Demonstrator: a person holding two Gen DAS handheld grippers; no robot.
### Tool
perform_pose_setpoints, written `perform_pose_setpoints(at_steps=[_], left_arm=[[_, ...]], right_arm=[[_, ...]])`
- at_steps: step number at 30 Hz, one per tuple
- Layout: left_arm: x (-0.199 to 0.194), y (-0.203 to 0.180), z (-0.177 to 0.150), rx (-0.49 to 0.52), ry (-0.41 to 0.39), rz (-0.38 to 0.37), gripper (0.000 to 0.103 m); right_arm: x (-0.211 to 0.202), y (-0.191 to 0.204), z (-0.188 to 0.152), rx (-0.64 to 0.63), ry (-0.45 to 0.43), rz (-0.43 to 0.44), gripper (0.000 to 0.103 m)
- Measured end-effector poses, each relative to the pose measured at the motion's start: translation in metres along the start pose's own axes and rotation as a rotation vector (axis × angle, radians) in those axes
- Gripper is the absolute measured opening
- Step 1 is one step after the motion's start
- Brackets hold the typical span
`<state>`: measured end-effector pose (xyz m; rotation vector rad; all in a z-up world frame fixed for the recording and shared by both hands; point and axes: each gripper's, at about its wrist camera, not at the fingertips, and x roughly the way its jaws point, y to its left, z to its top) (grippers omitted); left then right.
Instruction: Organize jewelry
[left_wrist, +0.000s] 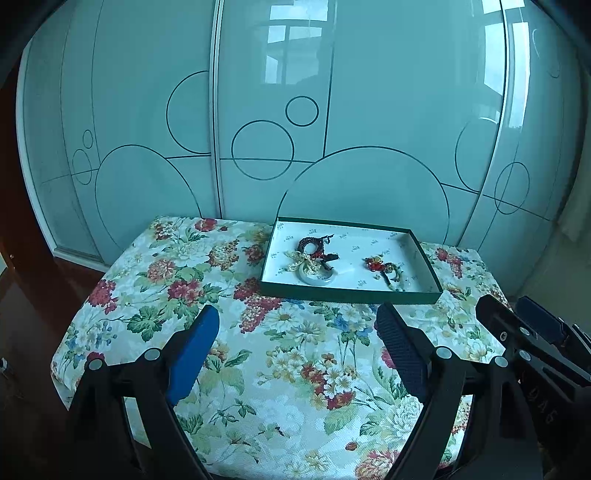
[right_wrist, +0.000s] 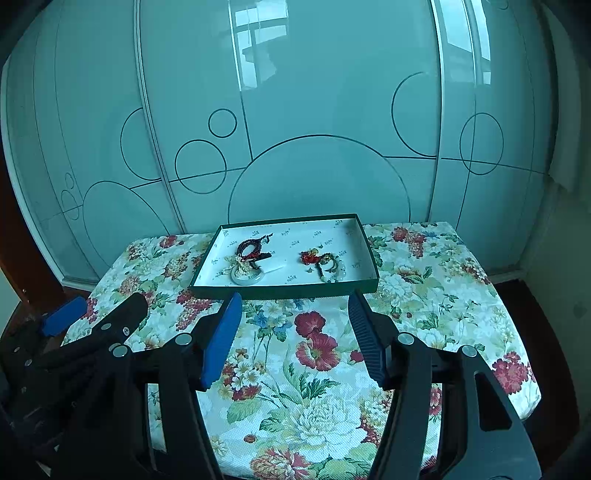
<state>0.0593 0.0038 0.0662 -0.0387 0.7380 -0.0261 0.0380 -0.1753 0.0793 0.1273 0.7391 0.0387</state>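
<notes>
Two grippers hang side by side above a table covered with a flowered cloth (left_wrist: 207, 266), both tilted down toward it. The left gripper (left_wrist: 295, 325) has its jaws spread wide with nothing between them but bare cloth. The right gripper (right_wrist: 295, 325) stands less wide, its blue pads apart and gripping nothing either. Each shows at the edge of the other's view.

At the far side of the table, against the pale glass wardrobe doors (left_wrist: 258, 110), sits a shallow green tray (left_wrist: 351, 293) with a white printed lining. All the jewelry in view lies inside it, well ahead of both grippers. Toward its left half is a tangle: a dark red and black beaded bracelet (left_wrist: 316, 245), a pale cream beaded piece (left_wrist: 297, 258) and a white bangle (left_wrist: 317, 278), overlapping one another. Toward the right half, apart from that pile, lies a red knotted ornament (left_wrist: 375, 264) joined to a greenish beaded strand (left_wrist: 395, 277).
</notes>
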Motion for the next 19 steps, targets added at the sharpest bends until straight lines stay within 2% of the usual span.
perform_pose_setpoints(at_steps=[11, 14, 16, 19], left_arm=[[0.000, 0.000, 0.001, 0.015, -0.047, 0.037, 0.088], [0.009, 0.004, 0.001, 0.000, -0.019, 0.060, 0.088], [0.016, 0.008, 0.000, -0.015, -0.004, 0.068, 0.088], [0.030, 0.013, -0.003, -0.021, 0.029, 0.090, 0.088]], right_arm=[[0.008, 0.000, -0.004, -0.004, 0.015, 0.002, 0.060], [0.010, -0.002, -0.004, 0.000, 0.015, 0.000, 0.061], [0.013, -0.006, -0.004, 0.005, 0.014, -0.007, 0.067], [0.021, -0.015, -0.005, 0.016, 0.025, -0.022, 0.067]])
